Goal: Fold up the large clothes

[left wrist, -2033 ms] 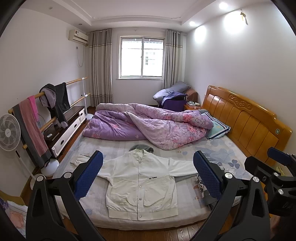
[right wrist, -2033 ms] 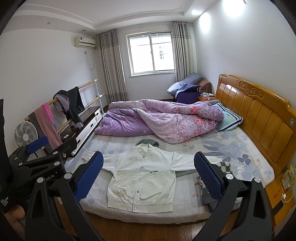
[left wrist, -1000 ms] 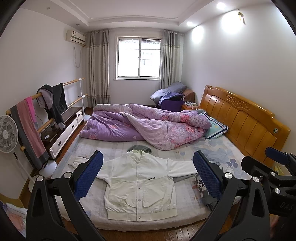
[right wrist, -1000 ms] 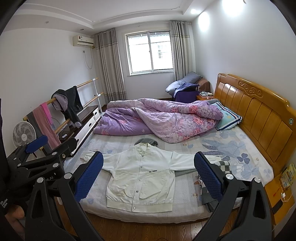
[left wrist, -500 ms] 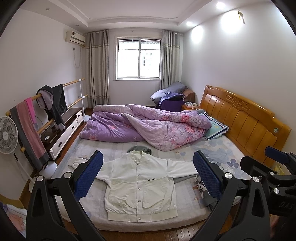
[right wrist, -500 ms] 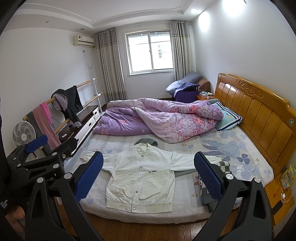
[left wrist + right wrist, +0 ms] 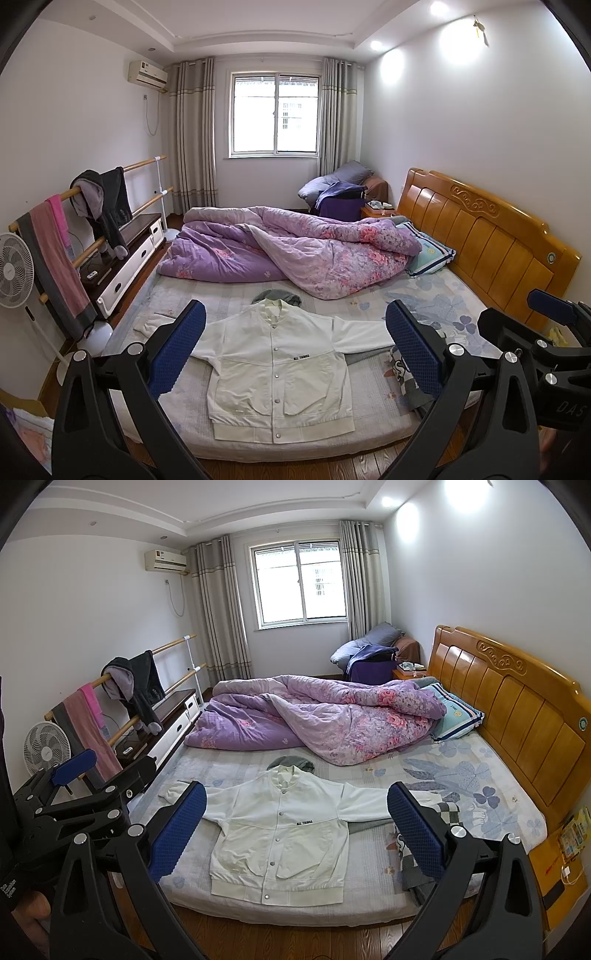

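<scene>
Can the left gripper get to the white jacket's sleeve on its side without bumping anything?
Probably yes. The left gripper is open and holds nothing, the white jacket lies flat on the bed, and that sleeve has only bare sheet around it.

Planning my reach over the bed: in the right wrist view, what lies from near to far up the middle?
Jacket → grey garment at its collar → purple quilt → window.
</scene>
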`<state>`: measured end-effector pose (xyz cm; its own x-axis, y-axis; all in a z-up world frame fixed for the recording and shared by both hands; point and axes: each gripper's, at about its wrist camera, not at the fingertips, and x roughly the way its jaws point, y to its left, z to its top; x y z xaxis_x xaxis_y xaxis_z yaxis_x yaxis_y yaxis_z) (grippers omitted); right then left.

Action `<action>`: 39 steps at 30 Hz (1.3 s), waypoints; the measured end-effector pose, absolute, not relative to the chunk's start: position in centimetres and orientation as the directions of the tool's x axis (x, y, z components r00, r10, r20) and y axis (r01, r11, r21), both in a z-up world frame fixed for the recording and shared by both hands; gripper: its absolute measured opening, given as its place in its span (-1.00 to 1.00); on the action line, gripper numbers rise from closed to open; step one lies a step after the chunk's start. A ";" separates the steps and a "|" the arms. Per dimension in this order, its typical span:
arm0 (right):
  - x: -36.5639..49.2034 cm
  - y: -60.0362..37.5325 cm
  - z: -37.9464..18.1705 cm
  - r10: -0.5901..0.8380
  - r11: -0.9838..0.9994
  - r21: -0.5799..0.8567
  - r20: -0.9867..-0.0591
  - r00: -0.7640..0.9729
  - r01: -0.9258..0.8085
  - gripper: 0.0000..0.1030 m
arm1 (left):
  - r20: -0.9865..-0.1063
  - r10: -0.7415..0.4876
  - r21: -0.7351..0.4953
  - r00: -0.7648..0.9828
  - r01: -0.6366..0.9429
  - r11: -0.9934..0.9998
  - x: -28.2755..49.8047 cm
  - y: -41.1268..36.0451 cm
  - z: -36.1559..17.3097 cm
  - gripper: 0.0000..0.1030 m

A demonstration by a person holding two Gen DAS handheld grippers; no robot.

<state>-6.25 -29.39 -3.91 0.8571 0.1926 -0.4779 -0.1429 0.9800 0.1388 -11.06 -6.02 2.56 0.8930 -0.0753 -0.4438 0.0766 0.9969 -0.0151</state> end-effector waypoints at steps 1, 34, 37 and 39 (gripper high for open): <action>-6.2 -29.4 -3.9 0.193 0.980 0.141 -0.478 0.857 -0.142 0.84 | -0.444 -0.075 -0.015 0.893 0.076 0.997 -11.0 -6.1 2.6 0.91; -5.1 -29.9 -4.1 0.206 0.978 0.139 -0.485 0.850 -0.157 0.84 | -0.447 -0.083 -0.018 0.890 0.084 0.996 -10.4 -5.5 2.5 0.91; -5.1 -29.9 -4.1 0.205 0.978 0.137 -0.485 0.850 -0.158 0.84 | -0.447 -0.086 -0.016 0.890 0.088 0.996 -10.5 -5.5 2.5 0.91; -5.1 -29.9 -4.1 0.206 0.978 0.139 -0.484 0.850 -0.158 0.84 | -0.446 -0.086 -0.016 0.891 0.088 0.996 -10.4 -5.5 2.4 0.91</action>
